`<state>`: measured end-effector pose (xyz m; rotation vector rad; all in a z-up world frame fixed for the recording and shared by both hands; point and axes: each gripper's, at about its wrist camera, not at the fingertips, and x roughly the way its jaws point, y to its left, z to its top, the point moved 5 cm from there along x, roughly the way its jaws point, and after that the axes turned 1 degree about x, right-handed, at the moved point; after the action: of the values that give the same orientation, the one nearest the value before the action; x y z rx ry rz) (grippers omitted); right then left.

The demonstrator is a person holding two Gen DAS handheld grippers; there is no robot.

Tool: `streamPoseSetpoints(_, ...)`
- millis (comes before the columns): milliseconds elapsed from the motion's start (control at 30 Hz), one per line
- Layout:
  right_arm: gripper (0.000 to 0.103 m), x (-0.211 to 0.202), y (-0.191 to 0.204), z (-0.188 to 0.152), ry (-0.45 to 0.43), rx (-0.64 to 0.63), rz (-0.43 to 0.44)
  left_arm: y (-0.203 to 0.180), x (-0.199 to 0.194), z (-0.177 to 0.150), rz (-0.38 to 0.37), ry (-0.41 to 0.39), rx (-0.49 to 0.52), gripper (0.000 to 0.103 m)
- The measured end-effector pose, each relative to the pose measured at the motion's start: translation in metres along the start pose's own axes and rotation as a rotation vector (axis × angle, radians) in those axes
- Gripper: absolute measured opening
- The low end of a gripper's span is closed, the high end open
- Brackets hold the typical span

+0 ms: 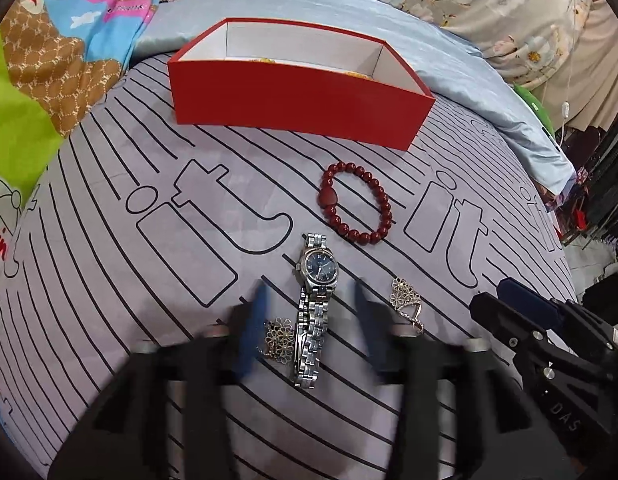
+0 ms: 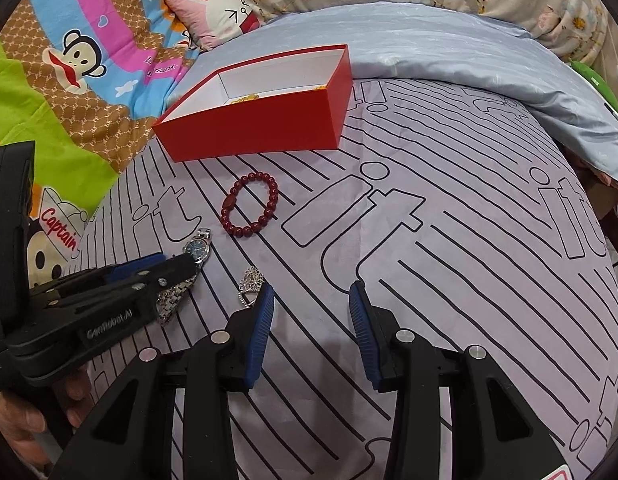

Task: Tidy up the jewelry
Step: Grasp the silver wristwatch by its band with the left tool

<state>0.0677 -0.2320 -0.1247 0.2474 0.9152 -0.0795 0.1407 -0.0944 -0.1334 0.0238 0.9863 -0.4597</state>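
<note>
A silver watch (image 1: 313, 304) with a dark blue dial lies on the striped bedcover between the open, blurred fingers of my left gripper (image 1: 309, 300). A filigree flower piece (image 1: 278, 339) lies by the left finger, another filigree ring piece (image 1: 407, 300) to the right. A red bead bracelet (image 1: 355, 202) lies beyond the watch. The red box (image 1: 301, 108) stands open farther back with gold items inside. In the right wrist view my right gripper (image 2: 311, 300) is open and empty, right of the filigree piece (image 2: 251, 284), watch (image 2: 197, 250) and bracelet (image 2: 251, 204); the box (image 2: 253, 128) is behind.
The grey striped bedcover (image 2: 449, 260) spreads to the right. A light blue quilt (image 1: 469, 68) lies behind the box. A cartoon blanket (image 2: 49, 80) and a pink pillow (image 2: 217, 12) lie at the left. The bed edge drops off at the far right.
</note>
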Motion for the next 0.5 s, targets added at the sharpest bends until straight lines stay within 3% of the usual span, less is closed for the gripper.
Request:
streamPoseSetpoints(133,0.039,0.002,-0.003,0.0,0.002,0.004,-0.002,-0.01,0.009,0.003,0.036,0.0,0.04,0.05)
streamPoseSetpoints(333,0.039,0.004,-0.007,-0.001,0.005,0.009,-0.003,-0.014,0.021,0.007,0.122,-0.016,0.083,0.035)
streamPoseSetpoints(400,0.039,0.005,-0.007,0.0,0.005,0.008,-0.002,-0.016,0.021,0.007,0.132,-0.021,0.095,0.025)
streamPoseSetpoints(500,0.039,0.007,-0.007,0.002,0.006,0.009,0.002,-0.015,0.021,0.006,0.126,-0.021,0.098,0.025)
